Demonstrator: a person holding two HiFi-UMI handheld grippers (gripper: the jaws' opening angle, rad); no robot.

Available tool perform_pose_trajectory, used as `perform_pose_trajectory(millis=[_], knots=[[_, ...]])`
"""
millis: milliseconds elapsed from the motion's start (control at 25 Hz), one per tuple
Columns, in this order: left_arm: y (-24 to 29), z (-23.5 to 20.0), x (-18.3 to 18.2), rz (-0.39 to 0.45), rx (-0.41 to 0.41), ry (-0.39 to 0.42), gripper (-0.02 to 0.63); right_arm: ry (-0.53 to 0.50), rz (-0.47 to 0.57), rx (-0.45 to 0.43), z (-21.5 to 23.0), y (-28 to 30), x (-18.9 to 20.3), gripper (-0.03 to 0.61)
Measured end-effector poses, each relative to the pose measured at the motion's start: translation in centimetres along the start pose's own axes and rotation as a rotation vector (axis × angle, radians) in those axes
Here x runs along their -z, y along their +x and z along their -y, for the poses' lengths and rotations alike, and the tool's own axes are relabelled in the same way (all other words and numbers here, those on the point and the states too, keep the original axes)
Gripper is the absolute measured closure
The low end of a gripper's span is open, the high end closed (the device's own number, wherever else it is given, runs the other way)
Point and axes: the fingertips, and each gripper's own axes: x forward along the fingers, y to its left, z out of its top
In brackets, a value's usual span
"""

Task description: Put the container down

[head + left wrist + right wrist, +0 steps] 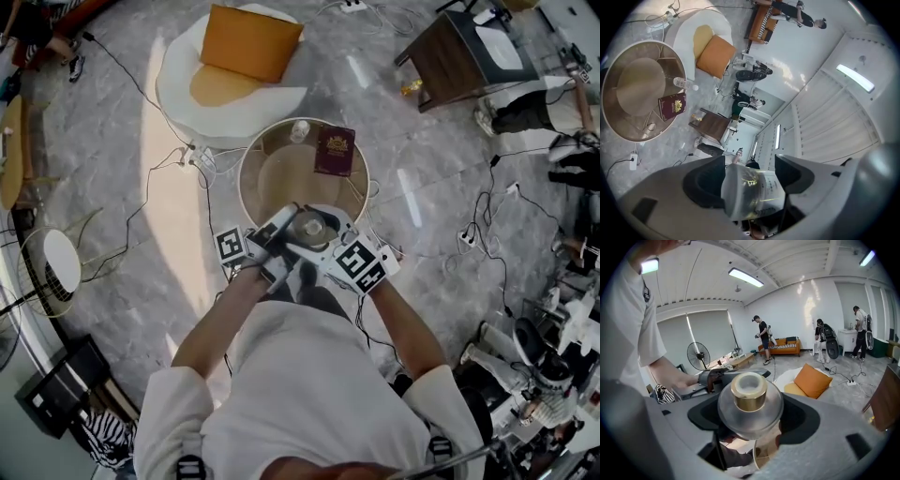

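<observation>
A clear container [309,228] with a gold neck hangs above the near rim of a round glass-topped table [265,190]. Both grippers meet at it, close in front of the person's chest. My left gripper [284,228] comes in from the left, its jaws closed on the labelled clear body [751,191]. My right gripper [328,234] comes in from the right. In the right gripper view the container [749,405] faces the camera top first, gold neck [749,393] up, and the jaws press its rounded shoulder from both sides. The container's base is hidden.
A maroon booklet [335,150] and a small clear bottle [300,129] lie at the table's far side. Beyond stands a white beanbag [187,80] with an orange cushion [251,42]. Cables cross the marble floor. A fan [52,264] stands left, a brown side table [459,56] far right.
</observation>
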Motion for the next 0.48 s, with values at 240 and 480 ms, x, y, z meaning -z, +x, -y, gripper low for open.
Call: perform_pose_trajectory(millis=[240,480], knots=[[1.6,-2.4,-4.2,-0.041,-0.034,-0.011,0.305,0.045,0.016,0.030,3.8,3.5,0.8,0.239],[2.0,-5.6,-8.4,-0.075,-0.061,-0.023,0.305,0.080,0.023,0.053,6.7,7.8,2.7,0.239]])
